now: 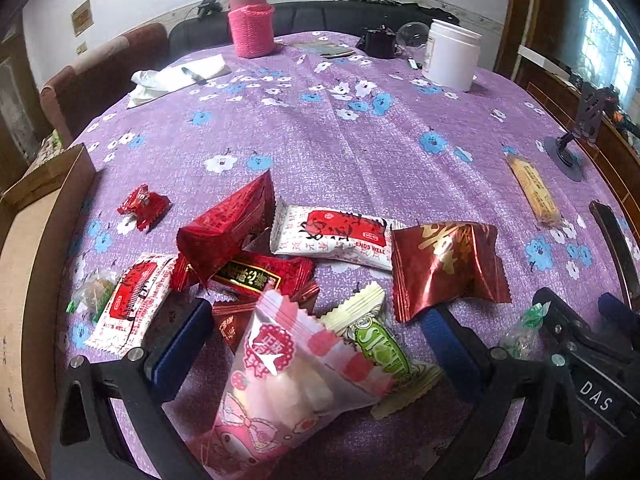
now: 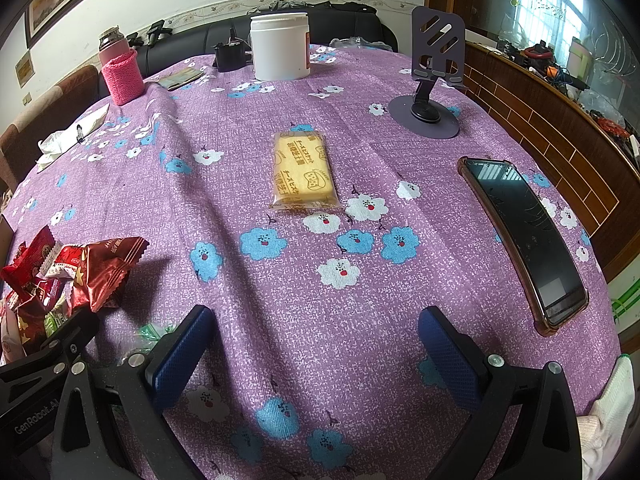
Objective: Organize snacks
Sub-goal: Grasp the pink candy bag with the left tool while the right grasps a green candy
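Note:
A heap of wrapped snacks lies on the purple flowered tablecloth (image 1: 340, 140). My left gripper (image 1: 316, 340) is open over the heap, with a pink strawberry packet (image 1: 288, 376) and a green-labelled packet (image 1: 376, 344) between its fingers, neither gripped. Red packets (image 1: 228, 224), a white-and-red packet (image 1: 336, 236) and a dark red foil packet (image 1: 444, 268) lie just beyond. My right gripper (image 2: 316, 344) is open and empty above bare cloth. A yellow biscuit packet (image 2: 302, 168) lies ahead of it; it also shows in the left wrist view (image 1: 534, 190).
A cardboard box (image 1: 28, 280) stands at the table's left edge. A phone (image 2: 524, 240) lies right, a phone stand (image 2: 428, 108) behind it. A white jar (image 2: 280, 46), a pink-sleeved flask (image 2: 120, 72) and papers with a pen (image 1: 180, 76) sit at the back.

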Demonstrator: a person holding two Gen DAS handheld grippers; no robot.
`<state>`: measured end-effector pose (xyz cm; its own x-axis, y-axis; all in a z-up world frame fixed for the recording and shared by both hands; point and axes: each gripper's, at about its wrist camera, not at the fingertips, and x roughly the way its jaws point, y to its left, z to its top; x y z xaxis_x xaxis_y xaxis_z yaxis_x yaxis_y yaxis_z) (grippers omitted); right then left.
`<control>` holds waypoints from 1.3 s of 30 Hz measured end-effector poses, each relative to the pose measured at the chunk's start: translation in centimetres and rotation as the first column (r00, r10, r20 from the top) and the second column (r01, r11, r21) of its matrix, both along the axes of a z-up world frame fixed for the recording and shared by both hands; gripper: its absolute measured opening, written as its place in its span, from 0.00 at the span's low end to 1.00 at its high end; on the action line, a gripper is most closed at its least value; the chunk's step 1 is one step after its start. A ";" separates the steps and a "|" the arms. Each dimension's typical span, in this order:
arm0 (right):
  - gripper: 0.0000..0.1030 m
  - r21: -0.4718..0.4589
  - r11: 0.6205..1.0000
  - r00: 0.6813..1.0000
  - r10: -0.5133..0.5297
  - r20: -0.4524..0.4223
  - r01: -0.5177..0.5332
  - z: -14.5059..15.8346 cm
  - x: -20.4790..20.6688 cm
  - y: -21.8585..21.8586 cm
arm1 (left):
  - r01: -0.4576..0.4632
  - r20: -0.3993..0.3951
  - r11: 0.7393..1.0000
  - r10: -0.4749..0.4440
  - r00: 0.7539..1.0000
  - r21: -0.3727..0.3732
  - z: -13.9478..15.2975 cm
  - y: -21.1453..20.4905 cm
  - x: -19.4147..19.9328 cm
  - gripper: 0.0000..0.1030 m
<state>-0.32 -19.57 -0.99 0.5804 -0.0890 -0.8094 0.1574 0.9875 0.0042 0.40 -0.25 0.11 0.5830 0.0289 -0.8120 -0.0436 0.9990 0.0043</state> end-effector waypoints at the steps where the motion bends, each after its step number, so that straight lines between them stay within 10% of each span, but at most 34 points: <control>1: 0.99 0.001 1.000 1.000 -0.011 -0.001 0.011 0.0 0.1 0.0 | 0.000 -0.018 1.000 0.000 1.000 -0.002 0.1 -0.1 0.0 1.00; 9: 0.99 0.009 1.000 1.000 0.009 -0.023 -0.009 0.1 -0.3 -0.1 | 0.103 -0.096 0.994 -0.107 0.990 -0.038 0.3 0.5 -2.6 0.97; 18: 0.99 -0.003 0.995 0.994 0.102 -0.036 -0.103 0.6 -1.8 0.0 | 0.096 0.077 0.954 -0.077 0.994 -0.285 6.7 8.9 -9.6 0.91; 26: 0.99 0.191 0.954 0.968 0.203 0.151 -0.230 7.1 -4.0 1.1 | 0.054 0.136 0.933 -0.006 0.991 -0.355 8.1 15.8 -12.2 0.57; 31: 0.54 0.265 0.943 0.977 0.213 -0.022 -0.200 4.5 -2.3 3.5 | 0.176 0.120 0.939 -0.146 0.982 -0.295 7.2 12.6 -12.2 0.43; 36: 0.52 0.230 0.960 0.982 0.178 -0.056 -0.160 2.0 -1.9 4.8 | 0.265 0.080 0.936 -0.253 0.964 -0.232 5.8 9.1 -10.2 0.43; 39: 0.31 0.183 0.967 0.981 0.187 -0.052 -0.175 2.0 -1.6 6.1 | 0.302 0.045 0.928 -0.300 0.953 -0.218 4.6 7.1 -8.5 0.43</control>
<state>-1.96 -13.52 1.00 0.5169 0.1606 -0.8409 -0.0177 0.9840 0.1771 -8.12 6.89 4.69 0.5450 -0.3271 -0.7720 0.2602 0.9413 -0.2151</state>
